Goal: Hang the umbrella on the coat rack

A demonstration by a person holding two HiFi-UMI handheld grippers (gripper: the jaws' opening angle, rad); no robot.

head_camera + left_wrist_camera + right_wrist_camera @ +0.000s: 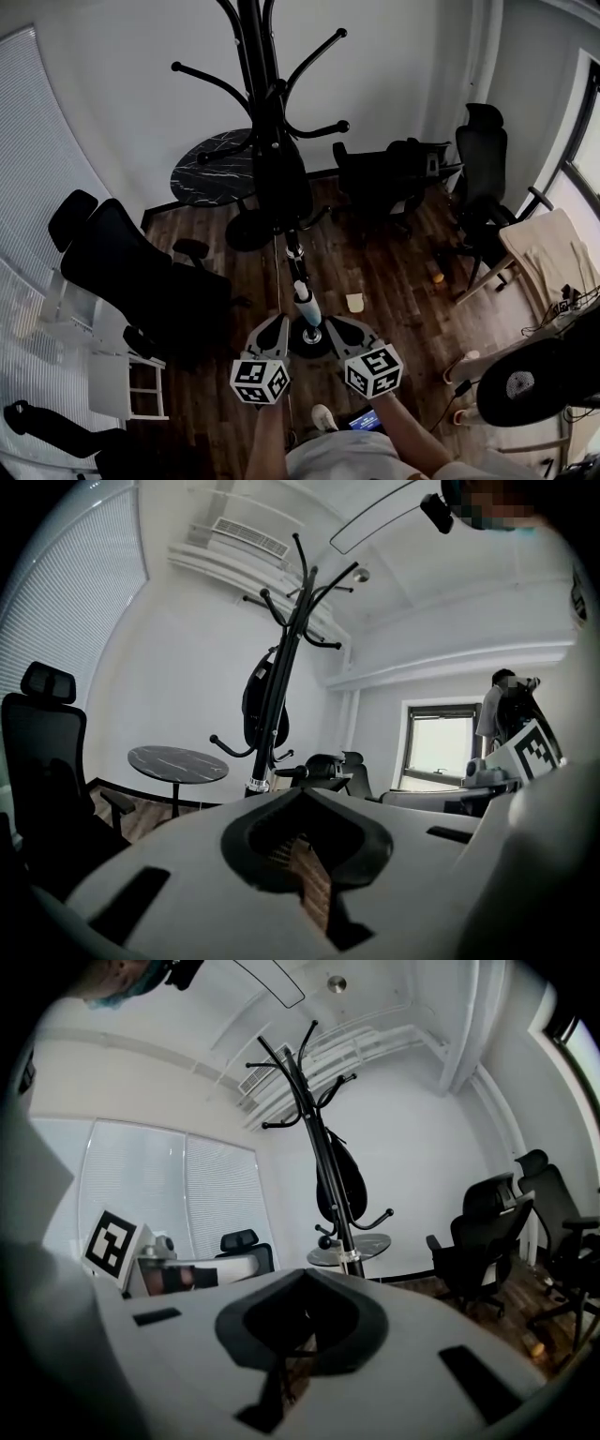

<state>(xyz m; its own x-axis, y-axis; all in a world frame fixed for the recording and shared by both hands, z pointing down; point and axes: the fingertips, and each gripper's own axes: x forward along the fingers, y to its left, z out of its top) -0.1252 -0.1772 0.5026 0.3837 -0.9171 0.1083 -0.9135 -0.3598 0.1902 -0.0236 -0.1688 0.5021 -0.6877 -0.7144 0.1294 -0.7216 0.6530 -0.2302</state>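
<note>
Left gripper [275,323] and right gripper [337,325]: both jaws closed together, nothing gripped. Ahead of both jaws, the folded black fabric umbrella [281,173] hangs on the black metal coat rack [251,37]. I cannot make out which hook carries it.

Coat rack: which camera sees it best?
The left gripper view. There the coat rack stands side-on, from its hooks down to the lower pole, with its foot out of sight. The right gripper view shows nearly the same. The head view looks down along it, squashed, with its top cut off.
</note>
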